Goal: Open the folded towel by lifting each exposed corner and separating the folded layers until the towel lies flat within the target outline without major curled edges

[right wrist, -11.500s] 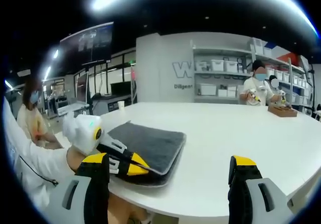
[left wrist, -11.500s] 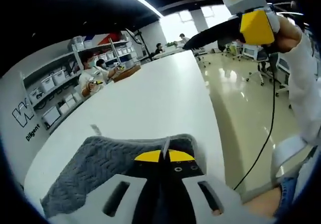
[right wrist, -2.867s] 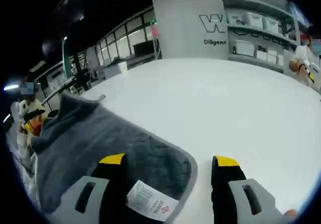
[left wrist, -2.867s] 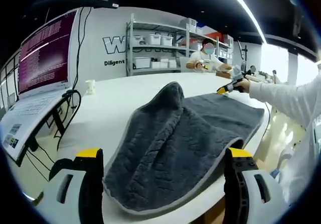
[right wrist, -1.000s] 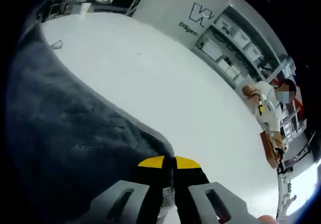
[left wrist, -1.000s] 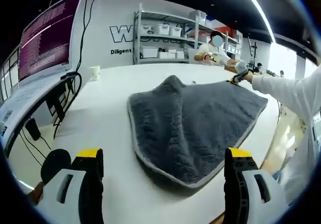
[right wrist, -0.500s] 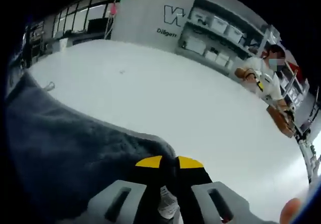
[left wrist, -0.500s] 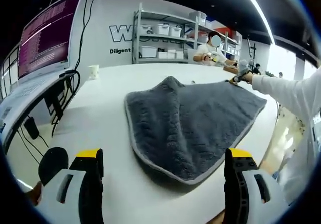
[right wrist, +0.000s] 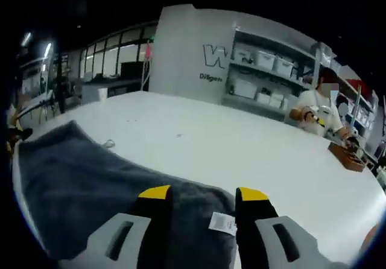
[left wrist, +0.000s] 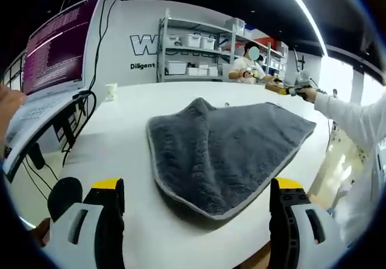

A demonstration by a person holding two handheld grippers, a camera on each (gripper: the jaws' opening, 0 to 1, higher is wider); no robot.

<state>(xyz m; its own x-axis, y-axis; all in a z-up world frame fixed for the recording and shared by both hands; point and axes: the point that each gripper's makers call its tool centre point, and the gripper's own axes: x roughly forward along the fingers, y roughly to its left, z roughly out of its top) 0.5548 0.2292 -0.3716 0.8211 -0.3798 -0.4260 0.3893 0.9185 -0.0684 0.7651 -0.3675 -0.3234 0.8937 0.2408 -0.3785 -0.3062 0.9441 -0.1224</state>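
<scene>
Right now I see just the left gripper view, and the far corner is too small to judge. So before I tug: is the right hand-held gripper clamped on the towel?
Observer: No. The right hand-held gripper is open, with its jaws on either side of the towel corner.
Operator: Is anything between the jaws?
Observer: A white label lies between them, on that corner.
Operator: Is that corner flat?
Observer: It looks flat on the table, and I can see no curl along the edge there.
</scene>
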